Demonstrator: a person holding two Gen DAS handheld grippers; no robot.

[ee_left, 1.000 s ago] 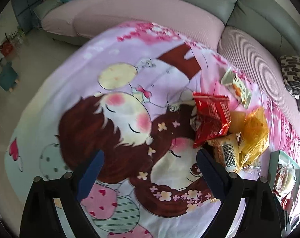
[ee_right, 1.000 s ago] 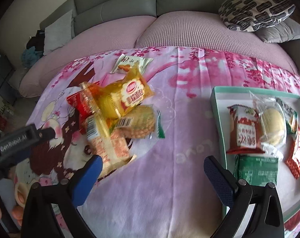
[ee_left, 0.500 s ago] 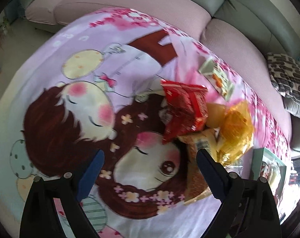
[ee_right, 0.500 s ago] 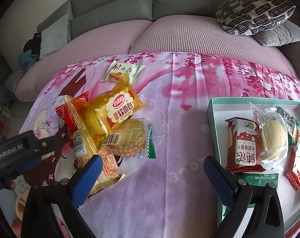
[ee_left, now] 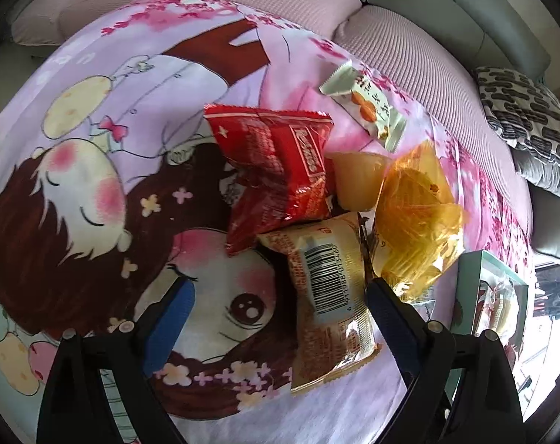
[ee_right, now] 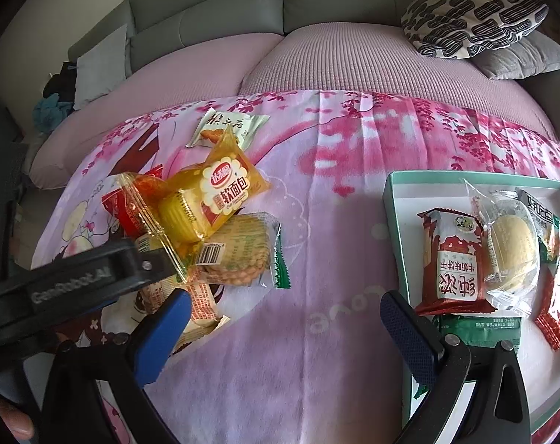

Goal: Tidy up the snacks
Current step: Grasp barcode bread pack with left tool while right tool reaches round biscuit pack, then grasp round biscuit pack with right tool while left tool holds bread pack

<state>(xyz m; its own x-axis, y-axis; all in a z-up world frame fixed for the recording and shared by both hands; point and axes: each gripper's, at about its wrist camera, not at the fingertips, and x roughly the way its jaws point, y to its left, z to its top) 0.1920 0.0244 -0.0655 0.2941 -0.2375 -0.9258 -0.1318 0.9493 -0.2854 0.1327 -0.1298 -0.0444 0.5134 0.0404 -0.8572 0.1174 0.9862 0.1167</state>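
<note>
My left gripper [ee_left: 276,296] gapes wide around the barcode packet [ee_left: 328,296]; my right gripper [ee_right: 283,314] hangs wide, empty.

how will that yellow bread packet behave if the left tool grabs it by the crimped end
The yellow bread packet looks puffy and crinkly, so it is probably light and floppy. Its glossy film may slip. It leans on the cracker pack, so lifting it could shift that.
</note>
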